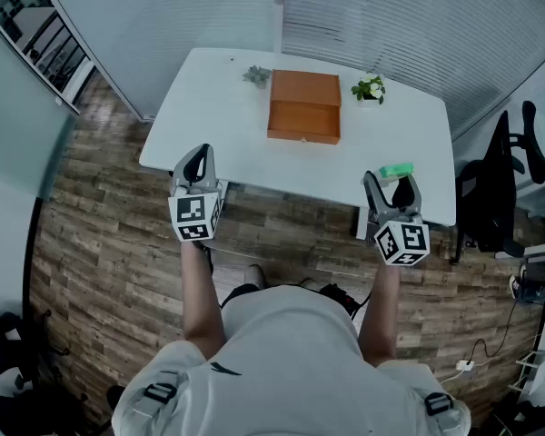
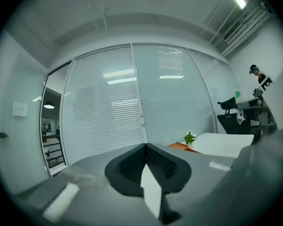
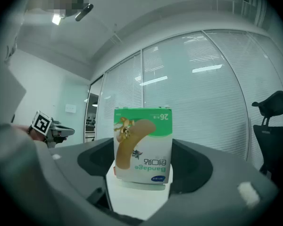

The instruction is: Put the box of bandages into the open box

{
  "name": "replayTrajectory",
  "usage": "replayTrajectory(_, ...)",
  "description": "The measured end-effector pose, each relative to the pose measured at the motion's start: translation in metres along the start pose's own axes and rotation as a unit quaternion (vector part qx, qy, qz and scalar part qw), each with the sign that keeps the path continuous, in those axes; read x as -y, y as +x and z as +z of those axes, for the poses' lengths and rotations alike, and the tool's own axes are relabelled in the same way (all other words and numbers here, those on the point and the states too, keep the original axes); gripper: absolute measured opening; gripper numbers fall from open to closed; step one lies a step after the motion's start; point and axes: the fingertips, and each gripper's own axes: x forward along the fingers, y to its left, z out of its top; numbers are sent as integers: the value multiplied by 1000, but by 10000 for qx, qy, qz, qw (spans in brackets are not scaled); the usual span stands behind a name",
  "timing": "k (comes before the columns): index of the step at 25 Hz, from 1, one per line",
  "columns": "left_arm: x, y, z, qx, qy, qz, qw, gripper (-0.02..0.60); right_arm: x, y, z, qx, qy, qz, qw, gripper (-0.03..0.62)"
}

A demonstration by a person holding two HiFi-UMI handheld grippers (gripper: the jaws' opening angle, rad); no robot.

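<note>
The green and white box of bandages [image 1: 397, 170] stands near the front right edge of the white table [image 1: 213, 107]. In the right gripper view, the box of bandages [image 3: 143, 147] is upright with its print upside down, in line with the gap between the dark pads [image 3: 194, 166]. My right gripper [image 1: 391, 187] is open just short of it, and the pads are not pressing on it. The orange open box [image 1: 304, 107] sits at the table's middle back. My left gripper [image 1: 198, 159] hangs shut and empty by the front left edge.
Two small potted plants [image 1: 257, 76] [image 1: 370, 88] flank the orange box. A black office chair [image 1: 501, 189] stands to the right of the table. Frosted glass walls with blinds run behind it. The floor is wooden.
</note>
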Motion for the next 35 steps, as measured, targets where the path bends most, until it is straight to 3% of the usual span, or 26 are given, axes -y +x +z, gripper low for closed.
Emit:
replayTrajectory(19, 1, 5, -3, -19, -17, -4, 10000, 6, 0, 6, 3, 97, 143, 105, 9998, 357)
replayTrajectory(35, -37, 25, -13, 31, -136, -245, 9996, 6, -29, 25, 2, 45, 145, -145, 9998, 357)
